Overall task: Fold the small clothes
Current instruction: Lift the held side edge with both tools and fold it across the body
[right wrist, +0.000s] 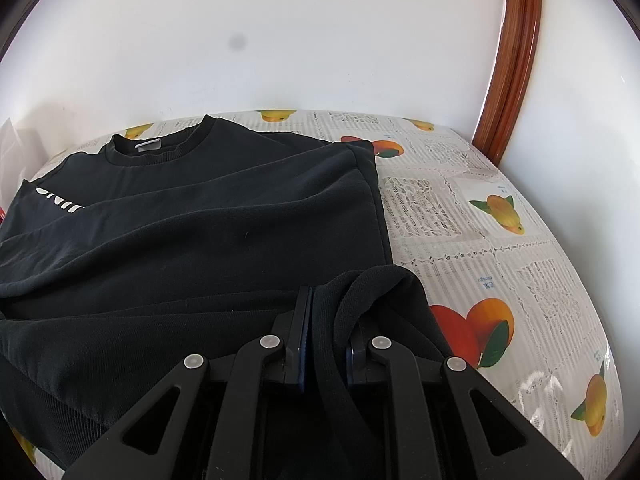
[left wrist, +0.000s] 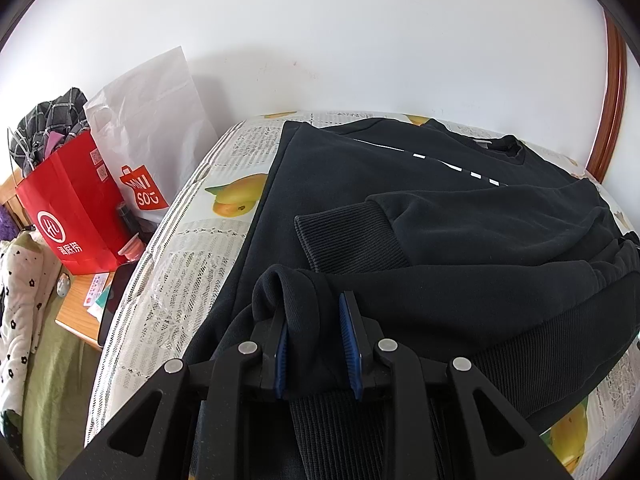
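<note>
A table (right wrist: pixel 520 264) under a fruit-printed lace-pattern cloth (left wrist: pixel 180 264) stands against the white wall; a black sweatshirt (right wrist: pixel 200 232) lies flat on the cloth, its collar toward the wall, sleeves folded across its body, cloth bare beside it.

A sweatshirt (left wrist: pixel 400 208) lies flat on the bed (left wrist: pixel 188 240), its collar (right wrist: pixel 160 148) at the far side by the wall (left wrist: pixel 360 40). I hold its near hem bunched in my left hand-held gripper (left wrist: pixel 316 336) and, further right, in my right hand-held gripper (right wrist: pixel 328 336). One cuffed sleeve (left wrist: pixel 400 232) lies folded across the chest. Left of the bed, two paper bags (left wrist: pixel 80 208) stand on a bedside counter (left wrist: pixel 76 316). A wooden bedpost (right wrist: pixel 512 60) rises at the far right corner.
</note>
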Available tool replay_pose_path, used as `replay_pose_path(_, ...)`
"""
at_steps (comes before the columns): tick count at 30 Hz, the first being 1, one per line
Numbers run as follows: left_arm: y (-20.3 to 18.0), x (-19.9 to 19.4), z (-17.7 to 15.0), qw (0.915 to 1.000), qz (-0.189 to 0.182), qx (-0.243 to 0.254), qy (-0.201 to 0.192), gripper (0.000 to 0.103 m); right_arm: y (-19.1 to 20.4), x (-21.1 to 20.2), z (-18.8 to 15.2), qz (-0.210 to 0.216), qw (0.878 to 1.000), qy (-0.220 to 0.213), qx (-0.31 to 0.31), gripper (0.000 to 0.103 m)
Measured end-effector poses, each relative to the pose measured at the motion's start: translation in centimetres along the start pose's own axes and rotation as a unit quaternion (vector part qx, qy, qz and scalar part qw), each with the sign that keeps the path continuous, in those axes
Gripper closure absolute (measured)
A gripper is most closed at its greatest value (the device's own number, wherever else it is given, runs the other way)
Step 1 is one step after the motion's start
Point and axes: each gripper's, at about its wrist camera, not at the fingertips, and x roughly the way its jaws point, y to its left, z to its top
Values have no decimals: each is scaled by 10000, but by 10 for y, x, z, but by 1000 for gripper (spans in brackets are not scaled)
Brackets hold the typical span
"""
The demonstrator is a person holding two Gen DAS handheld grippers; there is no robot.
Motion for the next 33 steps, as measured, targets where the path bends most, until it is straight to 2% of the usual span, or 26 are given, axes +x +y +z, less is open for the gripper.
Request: replay_pose_path(33,-3,0,0,10000,40,20,-32,81,-3,-1,0,88,9999,-13,134,90)
